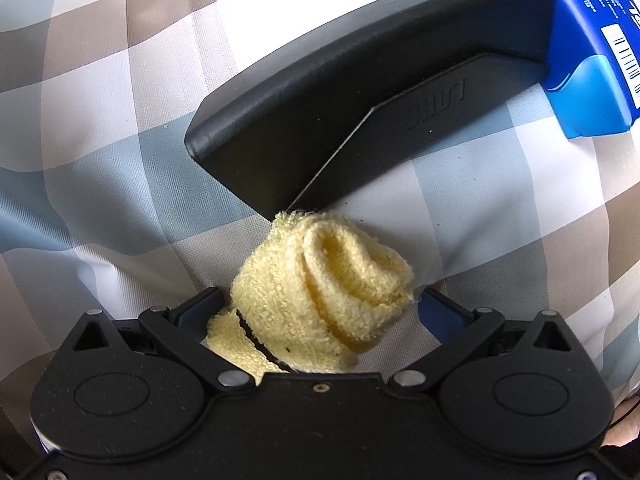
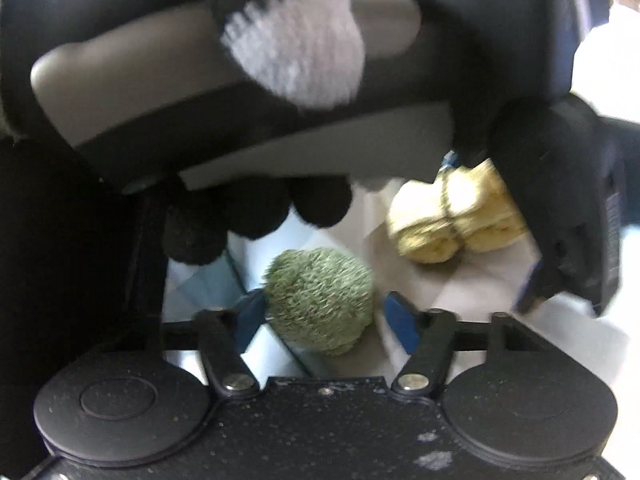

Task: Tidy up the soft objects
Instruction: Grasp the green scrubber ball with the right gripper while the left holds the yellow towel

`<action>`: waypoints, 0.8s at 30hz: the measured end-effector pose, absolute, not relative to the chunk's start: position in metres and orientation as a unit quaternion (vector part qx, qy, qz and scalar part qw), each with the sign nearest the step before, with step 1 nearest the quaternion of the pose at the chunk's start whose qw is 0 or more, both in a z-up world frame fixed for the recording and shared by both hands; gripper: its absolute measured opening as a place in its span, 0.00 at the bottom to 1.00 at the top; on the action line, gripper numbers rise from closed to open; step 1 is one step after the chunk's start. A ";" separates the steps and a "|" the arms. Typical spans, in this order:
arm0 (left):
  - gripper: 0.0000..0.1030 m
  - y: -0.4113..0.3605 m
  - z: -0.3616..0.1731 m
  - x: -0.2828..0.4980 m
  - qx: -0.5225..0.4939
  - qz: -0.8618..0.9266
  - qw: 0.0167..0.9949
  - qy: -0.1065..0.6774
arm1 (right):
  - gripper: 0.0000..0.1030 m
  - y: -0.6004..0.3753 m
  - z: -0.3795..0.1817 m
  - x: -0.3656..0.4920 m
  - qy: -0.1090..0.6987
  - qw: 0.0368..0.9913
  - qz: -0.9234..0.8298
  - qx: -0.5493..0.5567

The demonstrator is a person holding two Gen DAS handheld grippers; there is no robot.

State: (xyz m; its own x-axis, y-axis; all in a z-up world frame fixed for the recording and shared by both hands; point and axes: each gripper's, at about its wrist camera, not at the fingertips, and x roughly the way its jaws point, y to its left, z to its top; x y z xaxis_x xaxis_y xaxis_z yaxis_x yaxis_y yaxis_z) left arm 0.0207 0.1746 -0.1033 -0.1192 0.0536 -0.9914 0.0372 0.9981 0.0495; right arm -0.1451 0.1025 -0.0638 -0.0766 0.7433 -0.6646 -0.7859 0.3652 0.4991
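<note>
Two rolled soft bundles sit between the tongs, one in each view. Nearest in the right wrist view, the right gripper (image 2: 322, 312) has a green roll (image 2: 320, 300) between its blue pads; one pad touches it, the other shows a sliver of gap, so a firm clench is doubtful. Beyond it, the left gripper (image 1: 320, 312) grasps a yellow roll (image 1: 324, 296) just above the checked cloth (image 1: 100, 140), likely to carry it to the black tray (image 1: 360, 92) further off. Farthest, a blue package (image 1: 592, 48) lies behind the tray.
</note>
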 end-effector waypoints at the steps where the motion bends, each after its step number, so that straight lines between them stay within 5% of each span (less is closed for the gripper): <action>1: 0.98 0.176 -0.103 0.021 0.030 0.005 0.663 0.748 | 0.51 0.103 -0.064 -0.145 0.472 0.679 0.562 -0.020; 24: 0.98 0.179 -0.095 0.021 0.022 0.034 0.669 0.742 | 0.49 -0.033 -0.013 -0.125 0.448 0.789 0.409 -0.096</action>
